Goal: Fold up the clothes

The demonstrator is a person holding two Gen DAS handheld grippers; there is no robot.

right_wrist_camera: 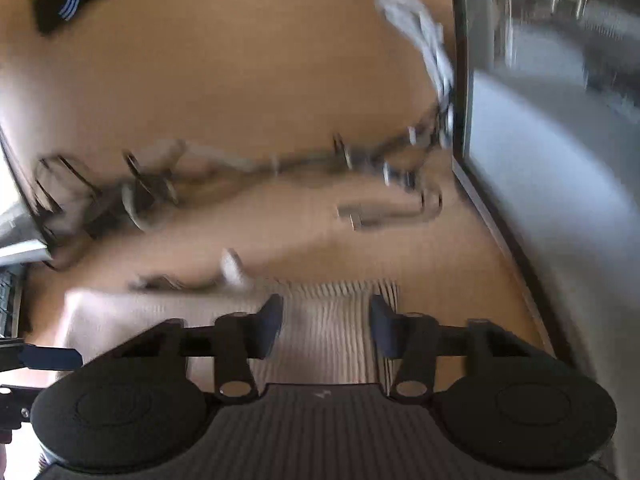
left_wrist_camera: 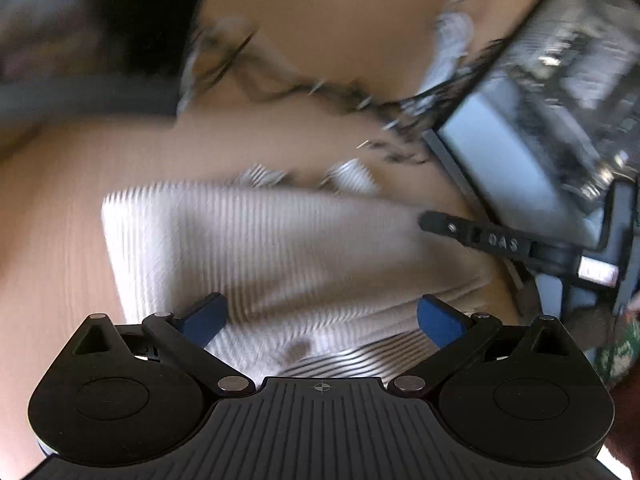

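A white ribbed garment lies spread on the tan table, blurred by motion. My left gripper hangs over its near part, open wide, with cloth below the blue pads and nothing pinched. In the right wrist view the same garment lies under my right gripper, which is open with the ribbed cloth showing in the gap. One black finger of the right gripper reaches the garment's right edge in the left wrist view.
A tangle of dark cables and metal clips runs across the table beyond the garment. A dark item with white stripes lies at the far left. The table edge runs along the right, with grey floor past it.
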